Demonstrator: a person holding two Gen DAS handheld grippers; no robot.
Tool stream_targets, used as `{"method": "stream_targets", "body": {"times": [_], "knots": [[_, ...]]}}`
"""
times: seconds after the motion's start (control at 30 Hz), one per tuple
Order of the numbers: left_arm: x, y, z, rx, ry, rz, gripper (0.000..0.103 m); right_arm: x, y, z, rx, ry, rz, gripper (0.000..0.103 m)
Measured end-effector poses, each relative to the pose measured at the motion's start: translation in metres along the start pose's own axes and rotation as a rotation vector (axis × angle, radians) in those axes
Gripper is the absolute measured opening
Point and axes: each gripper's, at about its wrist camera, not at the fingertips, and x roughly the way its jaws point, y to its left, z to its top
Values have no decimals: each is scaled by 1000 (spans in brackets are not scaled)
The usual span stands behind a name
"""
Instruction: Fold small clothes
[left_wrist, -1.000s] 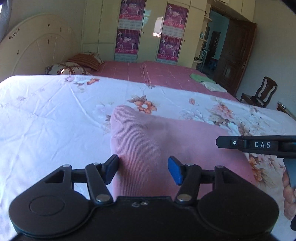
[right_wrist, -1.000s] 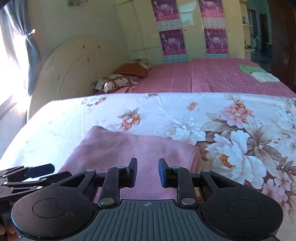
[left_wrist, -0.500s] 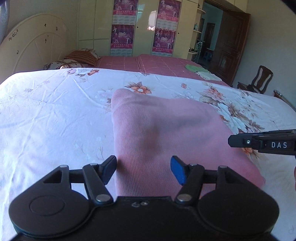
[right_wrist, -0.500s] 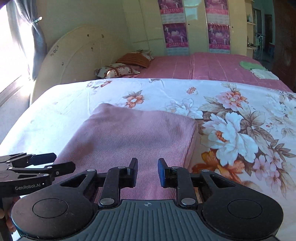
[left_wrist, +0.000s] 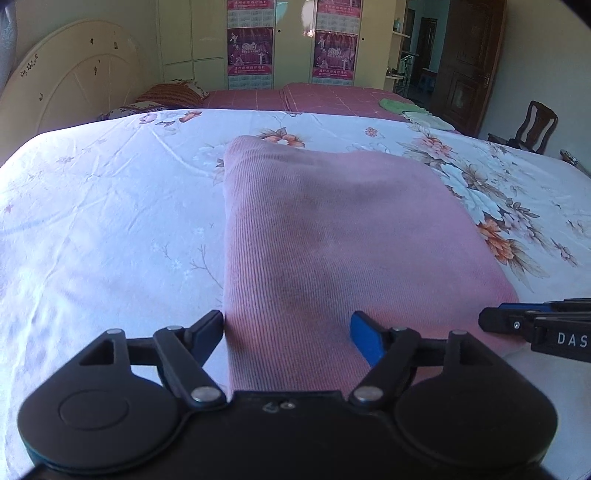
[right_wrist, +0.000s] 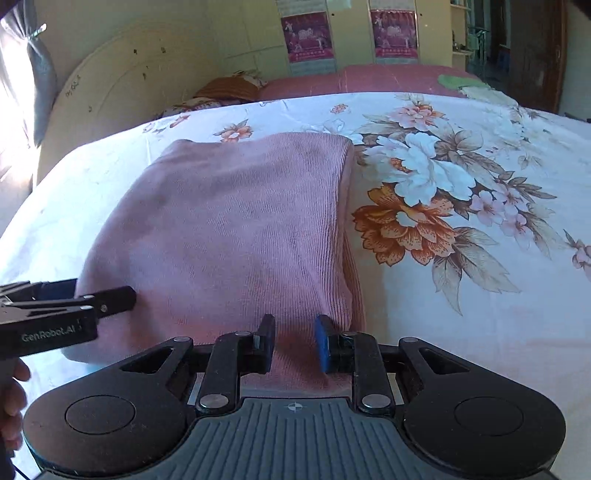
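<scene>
Our left gripper (left_wrist: 288, 332) just spread wide over the folded pink garment (left_wrist: 332, 240), our right gripper (right_wrist: 294, 341) narrowly parted above its near edge, floral bedsheet (right_wrist: 461, 295) beneath.

Both cameras sit low and close over the near edge of the bed (left_wrist: 92, 221), angled down and facing its far side — left wrist view at the pink folded garment (left_wrist: 332, 240)'s left, right wrist view at its right. Both share garment, floral sheet and far wardrobe (right_wrist: 258, 37).

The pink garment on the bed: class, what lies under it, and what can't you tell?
The pink garment lies on the flowered sheet, which shows all around it. Its right edge shows stacked folded layers. Anything else beneath is covered.
</scene>
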Motion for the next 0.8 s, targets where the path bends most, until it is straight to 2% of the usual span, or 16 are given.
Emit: {"method": "stream_targets", "body": {"times": [0.13,0.17,0.2,0.27,0.3,0.4,0.5,0.6,0.7,0.8], "knots": [[-6,-3,1,6,10,4,87,-13,6,-3,19,-11,-11,28],[-7,-3,2,5,16,6,89,-17,6,-3,28,-17,-10,39],[-10,-5,3,4,19,9,91,-21,7,-3,34,-28,-5,55],[-17,-6,4,-3,16,9,98,-29,11,-3,30,-54,-5,62],[-21,-7,5,-6,14,16,102,-33,14,-2,22,-60,-11,63],[-33,-11,8,-14,11,46,103,-43,15,-2,27,-73,-6,63],[-41,-19,12,-12,29,134,103,-55,15,-2,31,-82,0,64],[-53,-26,12,18,10,197,103,-66,14,-2,28,-88,5,65],[-74,-34,10,41,-47,178,103,-80,11,-5,25,-91,11,65],[-96,-44,8,38,-82,203,103,-99,9,-10,12,-94,39,66]]}}
